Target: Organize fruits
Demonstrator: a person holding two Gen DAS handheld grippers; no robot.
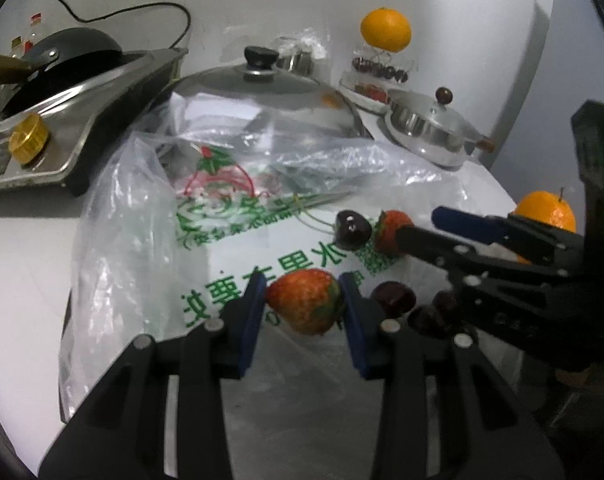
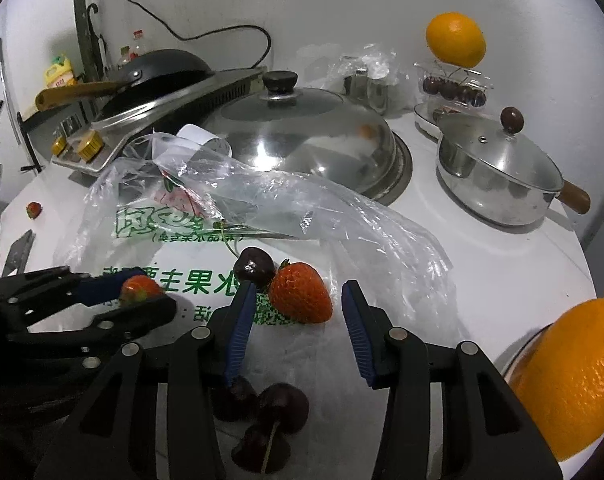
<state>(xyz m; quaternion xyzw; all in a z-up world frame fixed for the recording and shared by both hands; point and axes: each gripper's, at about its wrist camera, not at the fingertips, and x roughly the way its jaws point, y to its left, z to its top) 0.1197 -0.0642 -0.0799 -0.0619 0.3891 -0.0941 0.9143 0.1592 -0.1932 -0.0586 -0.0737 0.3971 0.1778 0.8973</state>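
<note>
Strawberry [image 1: 305,300] pinched in left gripper [image 1: 304,298] fingers over plastic bag [image 1: 141,240] on bench [image 1: 21,260]; second strawberry [image 2: 299,298], touching cherry [image 2: 255,267], lies between spread right gripper [image 2: 297,312] fingers; three cherries [image 2: 277,404] below, lidded pan [image 2: 498,172] behind.

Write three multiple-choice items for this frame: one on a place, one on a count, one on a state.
1. Where does the far orange sit?
A. On the clear cherry box
B. On the large pan lid
C. Inside the plastic bag

2. How many strawberries does the right wrist view show?
A. One
B. Three
C. Five

3. What is the left hand-held gripper doing?
A. Hanging open over nothing
B. Closed on a strawberry
C. Holding an orange

Answers:
1 A, the orange rests on top of the box at the back wall.
2 B, one in the left hand-held gripper, one before the right hand-held gripper, one at far left.
3 B, both pads touch the berry's sides.
</note>
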